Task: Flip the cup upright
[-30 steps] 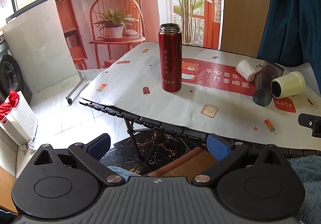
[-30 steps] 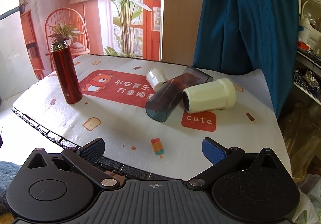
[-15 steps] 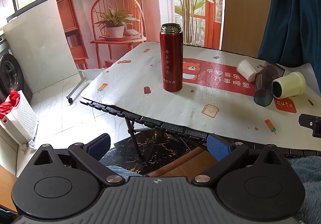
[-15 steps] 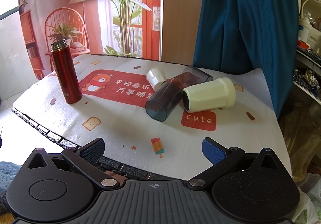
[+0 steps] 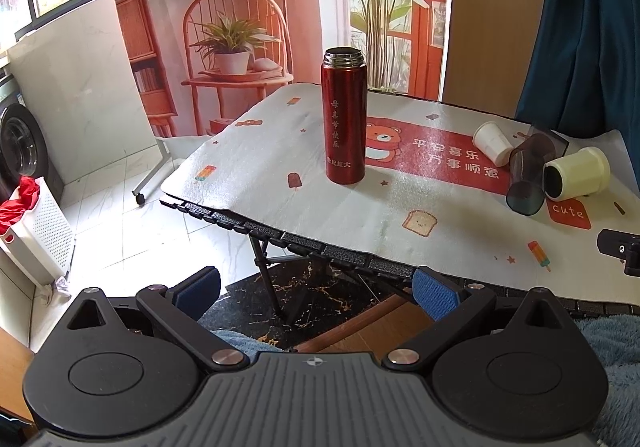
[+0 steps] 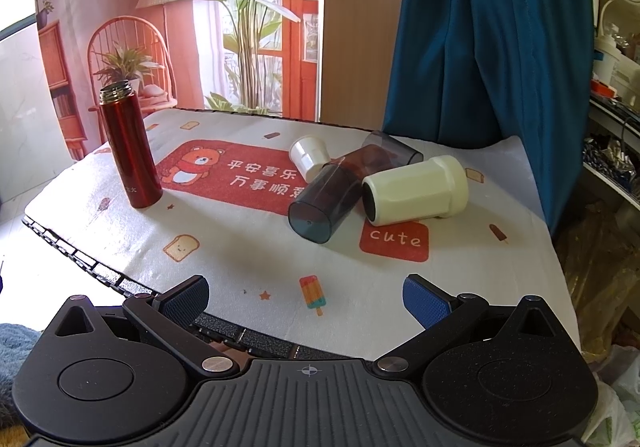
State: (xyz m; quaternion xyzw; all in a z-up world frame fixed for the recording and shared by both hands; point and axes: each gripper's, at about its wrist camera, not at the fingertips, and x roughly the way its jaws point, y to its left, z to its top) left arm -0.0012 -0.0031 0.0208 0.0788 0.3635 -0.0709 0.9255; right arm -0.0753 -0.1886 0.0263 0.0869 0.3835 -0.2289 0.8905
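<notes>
Three cups lie tipped on the printed-cloth counter [image 6: 248, 247] reading "cute": cream plastic cup [image 6: 416, 191], smoky transparent cup [image 6: 324, 203], perhaps paper white cup [image 6: 308, 157]. Left claw [image 5: 316, 293] and right claw [image 6: 306, 297] both spread apart, empty.

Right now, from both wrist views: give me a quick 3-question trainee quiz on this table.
1. True or false: the red thermos stands upright.
2. Which lies between the white paper cup and the cream cup? A) dark tinted cup B) thermos C) spoon
3. Fill in: both the left claw and right claw are ____.

Key: 1 true; 2 A, the dark tinted cup; 3 open, holding nothing.
</notes>
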